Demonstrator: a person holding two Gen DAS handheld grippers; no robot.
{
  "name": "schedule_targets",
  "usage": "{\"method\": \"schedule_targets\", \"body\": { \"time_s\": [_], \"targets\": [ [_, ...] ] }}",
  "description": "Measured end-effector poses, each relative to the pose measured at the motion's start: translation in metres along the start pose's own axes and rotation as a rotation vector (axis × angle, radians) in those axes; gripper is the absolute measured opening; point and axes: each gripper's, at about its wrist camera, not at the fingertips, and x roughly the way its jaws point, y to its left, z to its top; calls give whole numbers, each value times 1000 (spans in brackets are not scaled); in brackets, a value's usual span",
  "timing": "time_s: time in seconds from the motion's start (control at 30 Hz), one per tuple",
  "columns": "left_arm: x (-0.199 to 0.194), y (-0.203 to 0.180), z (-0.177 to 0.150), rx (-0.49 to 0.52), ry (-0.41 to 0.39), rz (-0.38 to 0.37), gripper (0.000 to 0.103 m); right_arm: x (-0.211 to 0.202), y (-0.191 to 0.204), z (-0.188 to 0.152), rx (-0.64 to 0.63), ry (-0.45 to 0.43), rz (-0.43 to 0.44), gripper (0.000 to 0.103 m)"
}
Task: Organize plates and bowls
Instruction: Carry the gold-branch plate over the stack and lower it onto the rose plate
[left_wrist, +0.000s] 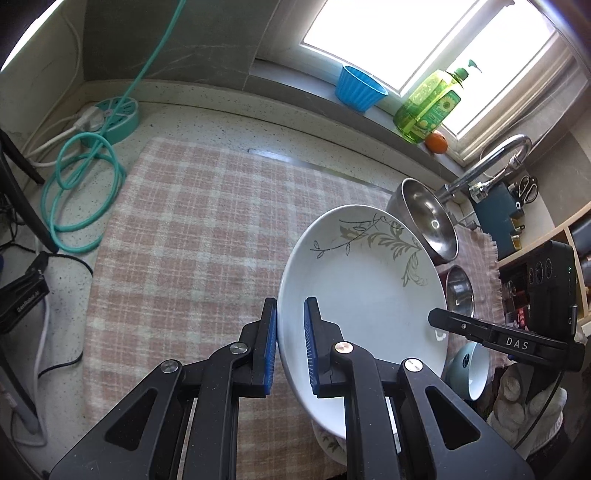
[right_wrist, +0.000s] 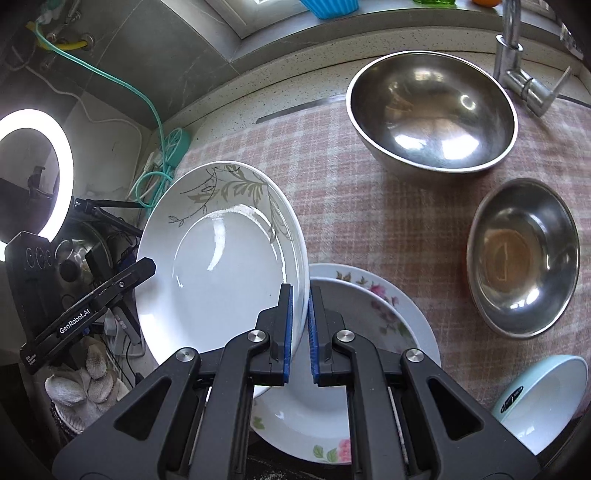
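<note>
A white plate with a grey leaf pattern (left_wrist: 365, 280) is held tilted above the checked cloth. My left gripper (left_wrist: 291, 347) has its blue pads on either side of the plate's left rim. My right gripper (right_wrist: 300, 328) is shut on the same plate (right_wrist: 221, 266) at its opposite rim. Below it lies a white plate with pink flowers (right_wrist: 373, 317). A large steel bowl (right_wrist: 432, 110), a small steel bowl (right_wrist: 524, 254) and a pale blue bowl (right_wrist: 546, 395) sit on the cloth to the right.
A pink checked cloth (left_wrist: 192, 236) covers the speckled counter. A teal cable coil (left_wrist: 85, 184) and power strip (left_wrist: 114, 118) lie at the back left. A blue cup (left_wrist: 358, 88), a green soap bottle (left_wrist: 428, 107) and a tap (left_wrist: 491, 162) stand by the window.
</note>
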Motion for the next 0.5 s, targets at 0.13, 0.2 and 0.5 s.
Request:
{"method": "schedule_targets", "body": {
  "time_s": [0.13,0.2,0.5],
  "targets": [
    [3,-12,-16,15,23,-9,12,-5,-14,-16,16,-5,-19,8],
    [6,-16,-23,18,35,-15,12,-8,-21,-24,27,-8,-26,8],
    [16,-35,-46,28,80,-42,12,-19,-43,-55,56,-24,-74,8]
  ]
}}
